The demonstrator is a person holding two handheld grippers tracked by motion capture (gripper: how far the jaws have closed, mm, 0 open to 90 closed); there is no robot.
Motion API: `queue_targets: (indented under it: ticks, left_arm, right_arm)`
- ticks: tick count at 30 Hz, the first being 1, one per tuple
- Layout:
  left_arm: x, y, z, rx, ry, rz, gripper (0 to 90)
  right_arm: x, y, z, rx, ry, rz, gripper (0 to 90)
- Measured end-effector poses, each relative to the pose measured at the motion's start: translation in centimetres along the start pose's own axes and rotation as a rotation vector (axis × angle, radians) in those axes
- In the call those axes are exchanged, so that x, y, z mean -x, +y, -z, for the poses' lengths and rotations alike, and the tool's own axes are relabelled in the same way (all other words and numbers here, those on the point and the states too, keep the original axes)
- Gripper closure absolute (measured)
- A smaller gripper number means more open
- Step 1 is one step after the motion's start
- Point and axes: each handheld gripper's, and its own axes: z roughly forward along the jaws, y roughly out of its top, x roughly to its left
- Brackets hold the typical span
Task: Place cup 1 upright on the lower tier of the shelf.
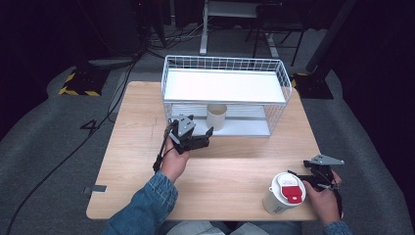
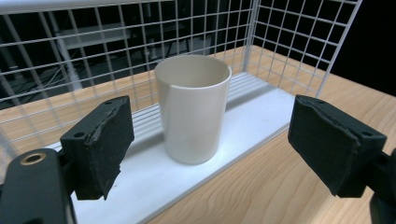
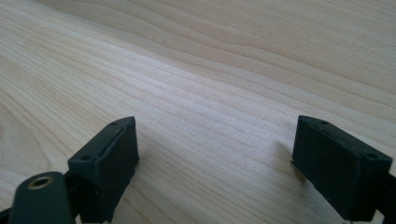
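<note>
High view: left gripper [image 1: 204, 135] left of centre, in front of the wire rack [image 1: 283, 76], jaws apart, aimed at the cup [image 1: 216, 116]. Cup upright on the rack's lower white shelf [image 1: 244, 128], centre of frame, under the top shelf. Nothing gripped. Right gripper [image 1: 307, 178] lower right, low over the table [image 1: 142, 147], just right of a lidded tub [image 1: 286, 193] with a red label; contact with the tub not clear.

Left gripper view: cup [image 2: 193, 107] at centre, standing on the shelf [image 2: 154, 182] inside the rack [image 2: 299, 42]. Pads at lower left and lower right, short of the cup, clear of it. Released.

Right gripper view: jaws spread at lower left and lower right, bare wood of the table [image 3: 210, 84] between them. Released, empty.
</note>
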Motion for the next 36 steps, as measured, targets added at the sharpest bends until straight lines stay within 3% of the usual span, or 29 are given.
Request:
queue_targets:
  ticks: [2, 10, 16, 20, 22, 24, 28, 36]
  left_arm:
    - [-0.1, 0.0, 1.1, -0.008, -0.028, 0.024, 15.2]
    - [-0.6, -0.4, 3.5, -0.05, -0.026, 0.048, 15.1]
    - [-1.0, -1.0, 5.5, -0.064, -0.029, 0.041, 15.1]
    - [-1.7, -1.5, 6.6, -0.119, -0.022, 0.021, 15.1]
    - [-2.1, -1.8, 7.0, -0.136, -0.026, 0.052, 15.2]
    - [-2.5, -2.2, 7.5, -0.139, -0.03, 0.071, 15.2]
    - [-3.0, -3.3, 8.4, -0.16, -0.015, 0.054, 15.2]
    - [-3.7, -5.9, 9.6, -0.253, -0.021, 0.042, 15.3]
  right_arm:
    - [0.0, 0.0, 0.0, 0.0, 0.0, 0.0, 14.6]
    - [0.0, 0.0, 0.0, 0.0, 0.0, 0.0, 14.6]
    - [0.0, 0.0, 0.0, -0.001, 0.0, 0.0, 14.6]
    - [0.0, 0.0, 0.0, -0.002, 0.0, 0.0, 14.6]
    - [0.0, 0.0, 0.0, -0.003, 0.0, 0.0, 14.6]
    - [0.0, 0.0, 0.0, -0.003, 0.0, 0.001, 14.6]
    - [0.0, 0.0, 0.0, -0.004, 0.001, 0.001, 14.6]
    - [0.0, 0.0, 0.0, -0.008, 0.005, 0.004, 14.6]
